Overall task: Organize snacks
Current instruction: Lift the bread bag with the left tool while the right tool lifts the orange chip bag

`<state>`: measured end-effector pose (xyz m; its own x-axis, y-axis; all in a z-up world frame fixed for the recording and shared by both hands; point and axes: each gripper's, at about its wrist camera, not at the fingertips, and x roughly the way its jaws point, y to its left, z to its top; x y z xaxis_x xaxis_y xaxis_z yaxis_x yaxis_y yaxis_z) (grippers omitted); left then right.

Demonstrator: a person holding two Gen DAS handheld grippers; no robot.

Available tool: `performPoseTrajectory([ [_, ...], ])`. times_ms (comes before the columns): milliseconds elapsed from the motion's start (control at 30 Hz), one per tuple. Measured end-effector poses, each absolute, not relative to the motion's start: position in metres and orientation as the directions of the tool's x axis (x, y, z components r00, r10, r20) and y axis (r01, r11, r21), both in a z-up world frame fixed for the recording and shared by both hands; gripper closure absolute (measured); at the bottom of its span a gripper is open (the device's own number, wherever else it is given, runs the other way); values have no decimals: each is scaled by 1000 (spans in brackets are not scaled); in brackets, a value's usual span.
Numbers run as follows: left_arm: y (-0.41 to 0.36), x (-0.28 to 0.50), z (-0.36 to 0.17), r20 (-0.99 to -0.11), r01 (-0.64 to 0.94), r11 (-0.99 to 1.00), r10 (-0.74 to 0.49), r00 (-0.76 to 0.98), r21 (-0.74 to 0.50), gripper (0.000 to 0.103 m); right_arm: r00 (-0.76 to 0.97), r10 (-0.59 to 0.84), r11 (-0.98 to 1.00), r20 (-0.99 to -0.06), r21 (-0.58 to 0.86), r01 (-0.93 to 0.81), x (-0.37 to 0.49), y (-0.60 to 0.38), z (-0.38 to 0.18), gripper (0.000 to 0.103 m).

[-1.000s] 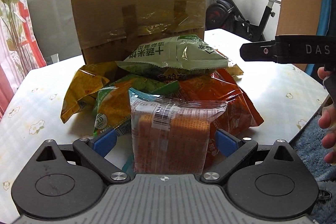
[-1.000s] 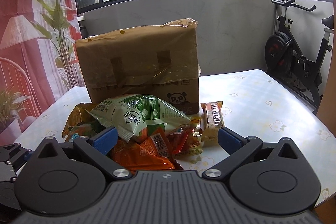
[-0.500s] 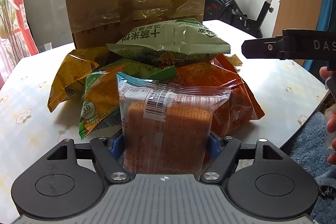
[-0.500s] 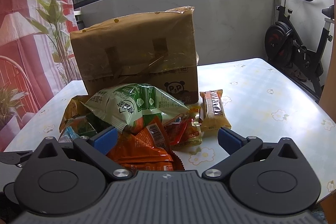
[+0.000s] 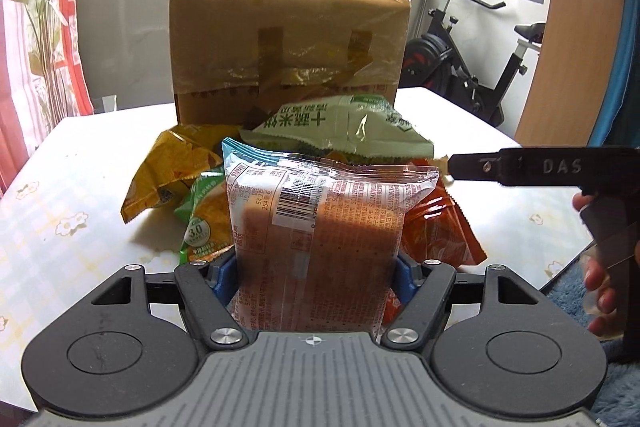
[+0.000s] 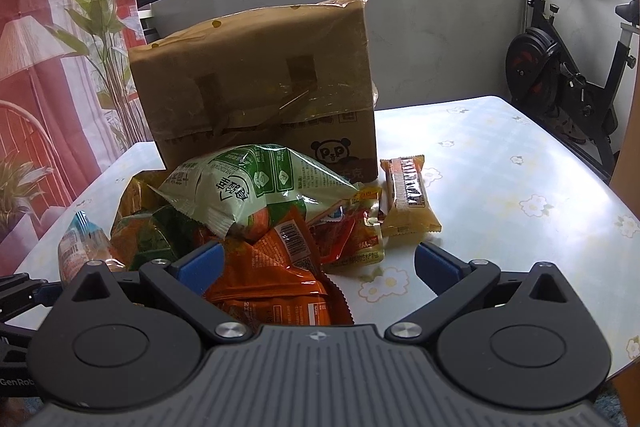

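Table (image 6: 500, 163): pale floral cloth, carrying a snack pile before a taped cardboard box (image 6: 256, 83).
Left gripper (image 5: 316, 275): blue pads pinching a clear bread packet (image 5: 316, 227), holding it upright over the pile's near edge.
Right gripper (image 6: 318, 263): jaws standing wide, gripping nothing, hovering over an orange bag (image 6: 276, 267).
Room: windows behind; exercise bike (image 6: 568, 75) standing right; red curtain (image 6: 36, 87) hanging left.

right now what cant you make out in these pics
- Cake pack: its bottom is hidden by the left gripper, left view.
- Orange bag: near end cut off by the right gripper, right view.
- Box: whether it holds anything; flaps taped shut.
- Small print on the packs: too fine to read.
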<state>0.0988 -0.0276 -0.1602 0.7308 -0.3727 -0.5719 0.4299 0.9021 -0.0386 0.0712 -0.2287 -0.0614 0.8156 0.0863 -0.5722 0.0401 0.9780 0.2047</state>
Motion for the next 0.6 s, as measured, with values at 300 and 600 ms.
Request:
performPoseTrajectory([
  [300, -16, 97, -145, -496, 334, 941, -317, 808, -58, 29, 823, 146, 980, -548, 194, -44, 77, -218, -69, 3],
  [600, 1, 104, -145, -492, 260, 960, -277, 825, -104, 29, 838, 195, 980, -509, 134, -147, 101, -207, -80, 3],
])
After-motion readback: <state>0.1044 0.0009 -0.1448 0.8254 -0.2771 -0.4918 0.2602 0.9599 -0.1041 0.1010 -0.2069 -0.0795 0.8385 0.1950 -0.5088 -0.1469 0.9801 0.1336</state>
